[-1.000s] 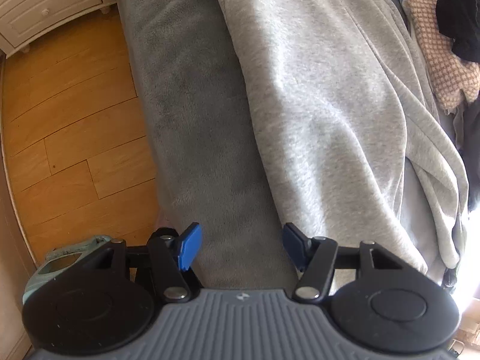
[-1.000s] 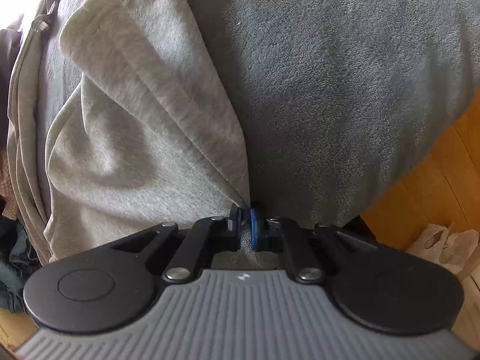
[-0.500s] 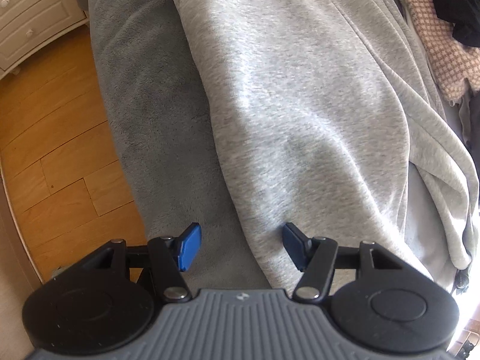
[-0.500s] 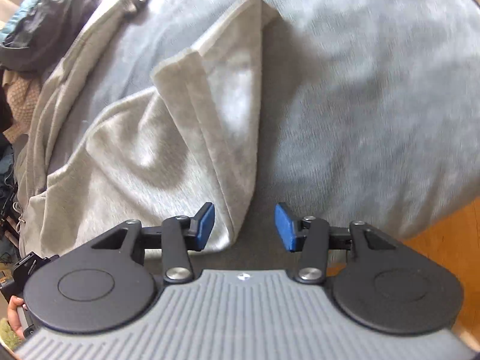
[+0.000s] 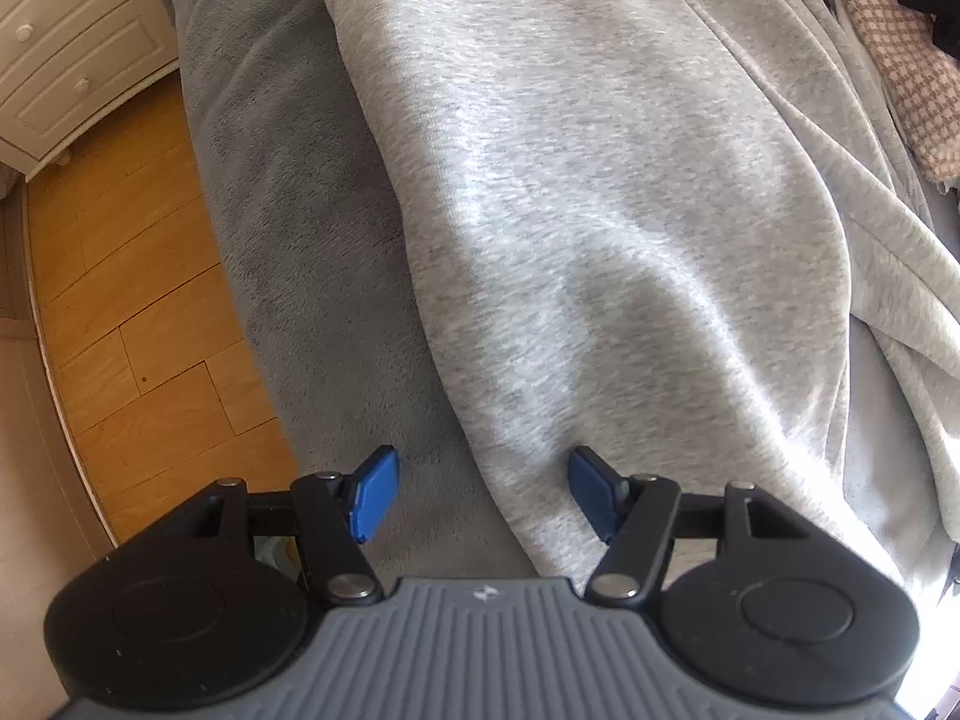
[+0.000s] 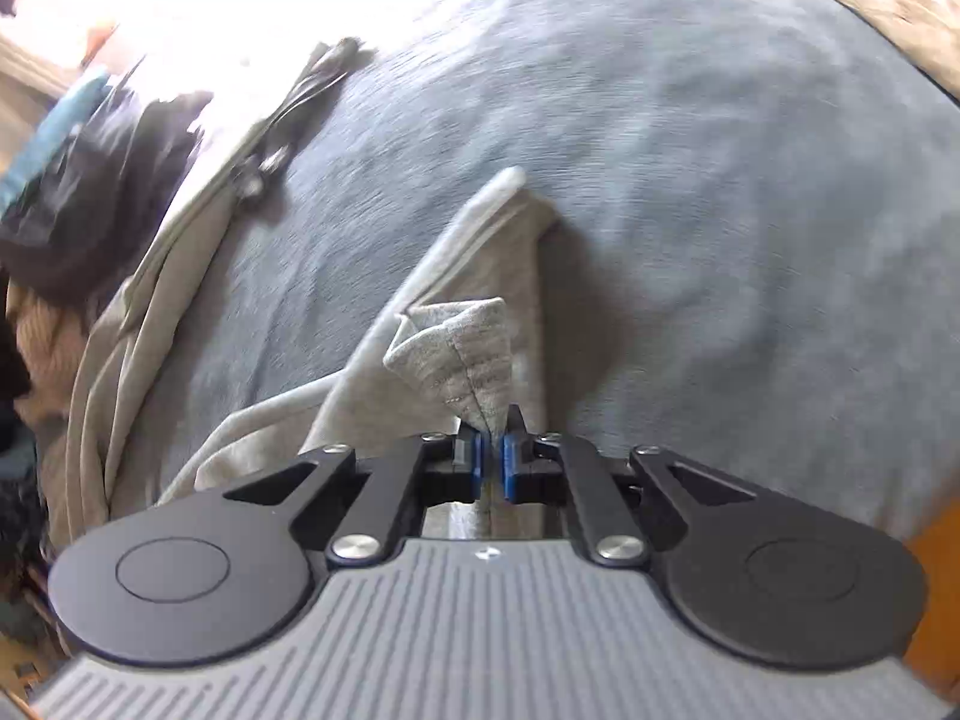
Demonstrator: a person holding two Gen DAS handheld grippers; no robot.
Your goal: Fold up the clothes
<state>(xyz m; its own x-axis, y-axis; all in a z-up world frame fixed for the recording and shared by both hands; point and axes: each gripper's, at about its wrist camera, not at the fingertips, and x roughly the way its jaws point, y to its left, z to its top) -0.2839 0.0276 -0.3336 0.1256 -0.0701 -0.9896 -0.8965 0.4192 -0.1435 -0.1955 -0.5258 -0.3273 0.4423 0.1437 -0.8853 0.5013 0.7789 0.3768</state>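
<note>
Grey sweatpants [image 5: 600, 210] lie along the darker fleece blanket [image 5: 288, 210]. My right gripper [image 6: 492, 459] is pinched tight on a hem corner; my left gripper [image 5: 477, 492] hangs wide apart, empty, straddling the garment's edge.

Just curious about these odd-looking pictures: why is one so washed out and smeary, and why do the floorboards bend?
Right wrist view: glare whitens the top left, motion smears the grey blanket. Left wrist view: sharper, sunlit grey garment; the fisheye lens bends the floorboards.
</note>
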